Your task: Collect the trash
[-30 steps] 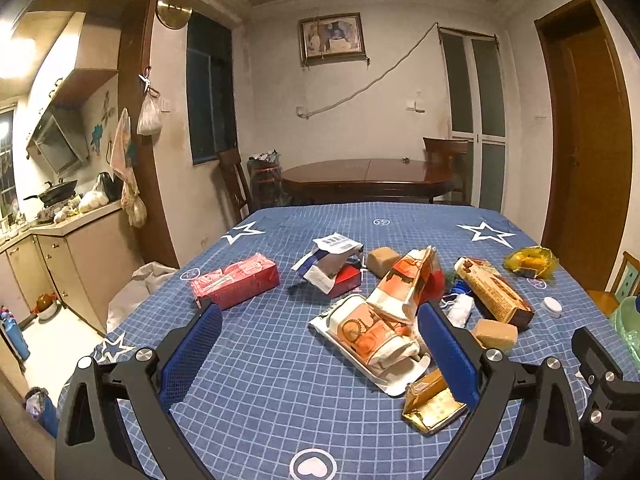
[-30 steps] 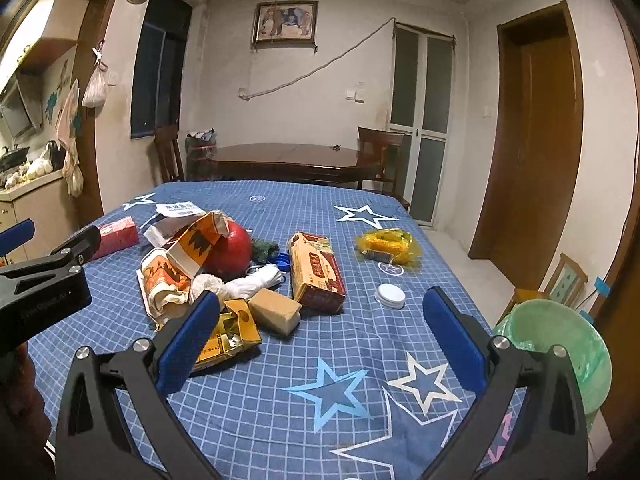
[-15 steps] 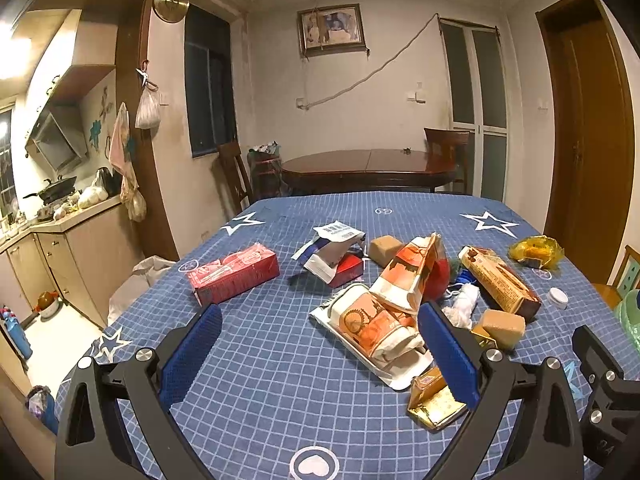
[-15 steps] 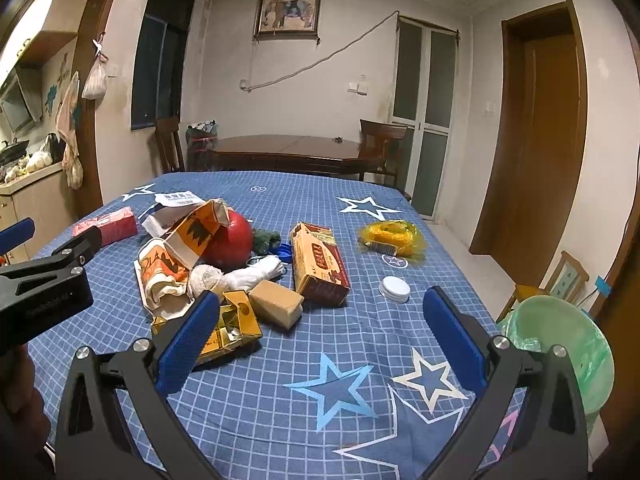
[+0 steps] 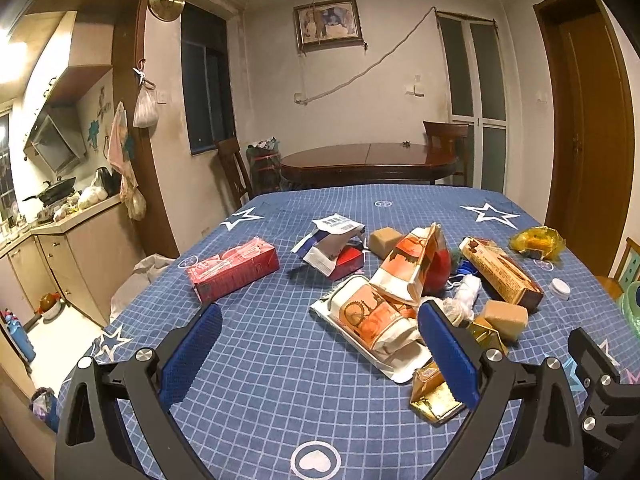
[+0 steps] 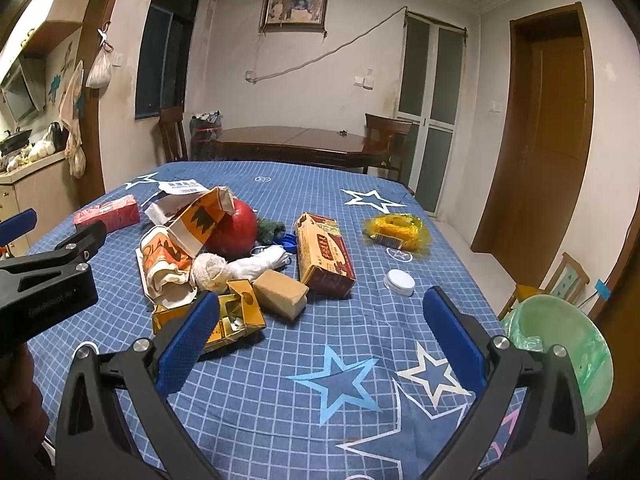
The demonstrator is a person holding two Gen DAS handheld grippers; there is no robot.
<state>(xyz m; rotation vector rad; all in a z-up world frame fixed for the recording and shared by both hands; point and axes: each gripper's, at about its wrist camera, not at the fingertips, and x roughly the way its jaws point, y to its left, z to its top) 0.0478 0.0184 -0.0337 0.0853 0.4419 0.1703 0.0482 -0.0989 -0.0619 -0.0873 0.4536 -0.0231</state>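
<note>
Trash lies piled on the blue star-patterned tablecloth: an orange-and-white paper bag, a red carton, a gold box, a brown biscuit box, a tan block, a red ball, a yellow wrapper and a white lid. My left gripper hovers open just before the pile, nothing between its fingers. My right gripper is open too, over the cloth near the gold box. A green-lined bin stands off the table's right edge.
A dark wooden table with chairs stands behind. Kitchen counters run along the left wall. A brown door is on the right, and a small chair sits beside the bin. The left gripper's body shows in the right wrist view.
Both grippers have drawn back and risen a little, so the pile sits slightly farther off. Both stay open and nothing on the table has moved.
</note>
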